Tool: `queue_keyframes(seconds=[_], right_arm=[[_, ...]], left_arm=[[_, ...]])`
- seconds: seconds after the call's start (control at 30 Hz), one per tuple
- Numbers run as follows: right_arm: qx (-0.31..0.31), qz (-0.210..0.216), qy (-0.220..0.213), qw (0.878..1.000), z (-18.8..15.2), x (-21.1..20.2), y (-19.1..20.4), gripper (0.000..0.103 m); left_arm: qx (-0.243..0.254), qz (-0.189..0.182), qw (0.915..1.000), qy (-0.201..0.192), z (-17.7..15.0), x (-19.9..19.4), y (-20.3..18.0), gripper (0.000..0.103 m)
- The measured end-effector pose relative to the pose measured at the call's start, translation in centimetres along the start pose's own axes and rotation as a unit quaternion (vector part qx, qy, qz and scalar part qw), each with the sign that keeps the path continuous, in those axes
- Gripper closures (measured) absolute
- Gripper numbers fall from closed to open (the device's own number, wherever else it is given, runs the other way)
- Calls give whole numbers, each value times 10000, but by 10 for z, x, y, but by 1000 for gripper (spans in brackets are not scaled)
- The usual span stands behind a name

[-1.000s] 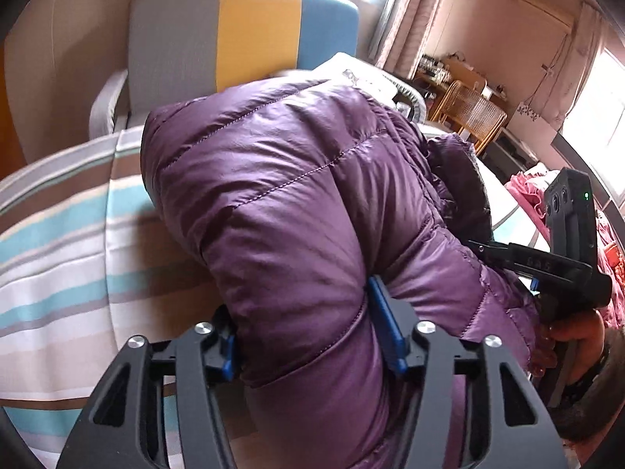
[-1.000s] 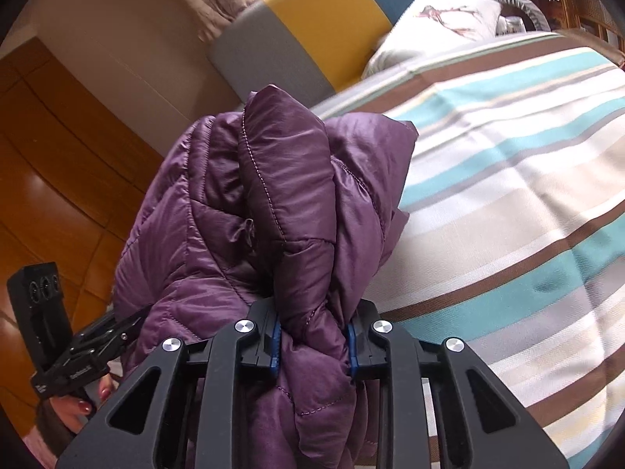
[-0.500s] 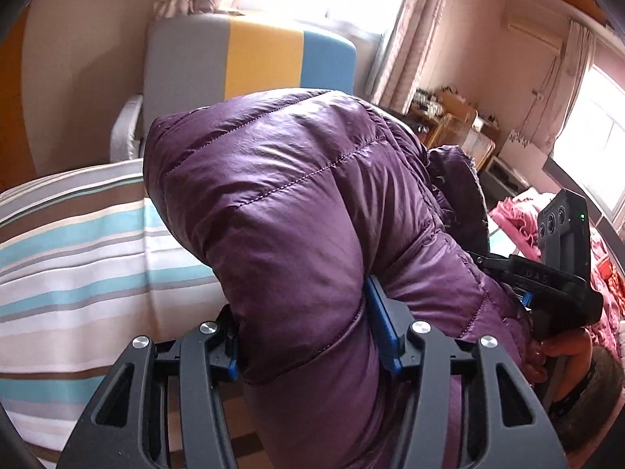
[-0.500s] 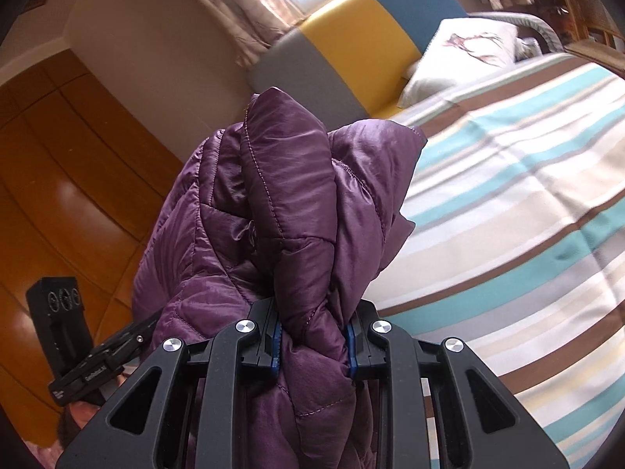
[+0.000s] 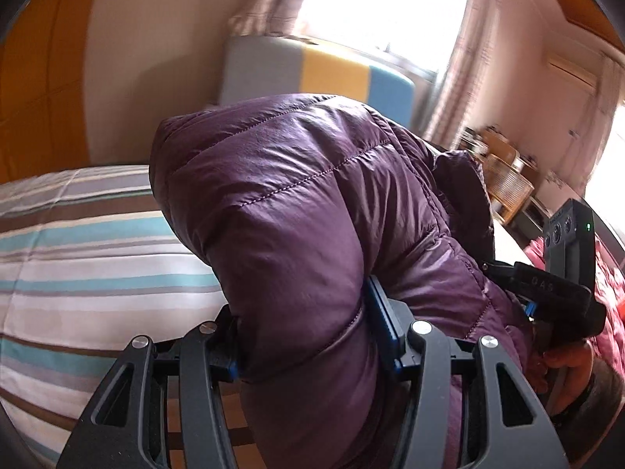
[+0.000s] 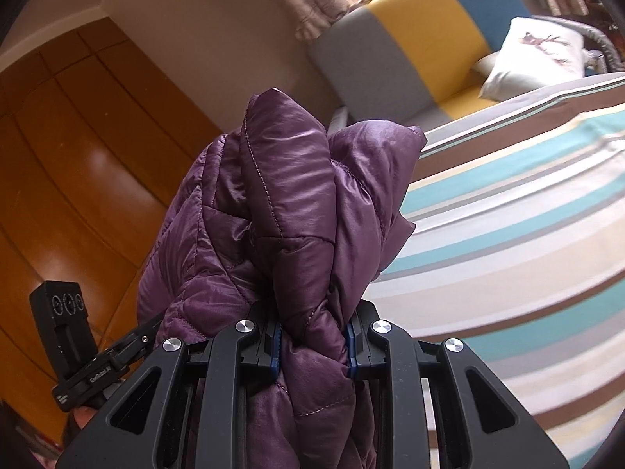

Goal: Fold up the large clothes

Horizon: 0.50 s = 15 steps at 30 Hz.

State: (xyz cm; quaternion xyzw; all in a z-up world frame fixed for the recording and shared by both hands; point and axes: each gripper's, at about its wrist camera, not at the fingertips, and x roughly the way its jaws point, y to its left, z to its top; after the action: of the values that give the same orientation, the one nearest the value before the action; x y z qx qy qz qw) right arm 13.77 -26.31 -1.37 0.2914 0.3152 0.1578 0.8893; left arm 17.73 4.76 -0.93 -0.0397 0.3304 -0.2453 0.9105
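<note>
A purple quilted puffer jacket (image 5: 297,211) is held up above the striped bed (image 5: 78,273). My left gripper (image 5: 308,344) is shut on a thick bunch of the jacket. My right gripper (image 6: 312,344) is shut on another bunched part of the jacket (image 6: 289,211). The right gripper also shows at the right of the left wrist view (image 5: 562,281), and the left gripper shows at the lower left of the right wrist view (image 6: 78,351). The jacket hangs bundled between the two grippers and hides its lower part.
The bed has a brown, teal and white striped cover (image 6: 527,234). An armchair in grey, yellow and blue (image 6: 422,39) with a white pillow (image 6: 535,58) stands beyond it. A wooden wardrobe (image 6: 78,176) is at the left, a pink cloth (image 5: 609,312) at the right.
Both grippers have lifted and tilted upward with the jacket. More wall, window and wardrobe show now, and less of the bed.
</note>
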Motion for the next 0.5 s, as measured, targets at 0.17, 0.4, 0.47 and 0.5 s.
queue_keyframes(seconds=[0.17,0.4,0.47,0.5], right_arm=[[-183,168,303,9992,5,53,28,79],[-138,261,603,9977,6,122,53,79],[-118,210,665,9975,5,139,56,79],[-132,164,695,9974,6,147,56,79]], left_arm=[[-207,300,9992,-136,1,-7,51,51],[-517,650,9965,-85,8,6,116,51],[-610,753,9953,-61,11,16,128,50],[-686,784,9946,-38,11,21,135,49]])
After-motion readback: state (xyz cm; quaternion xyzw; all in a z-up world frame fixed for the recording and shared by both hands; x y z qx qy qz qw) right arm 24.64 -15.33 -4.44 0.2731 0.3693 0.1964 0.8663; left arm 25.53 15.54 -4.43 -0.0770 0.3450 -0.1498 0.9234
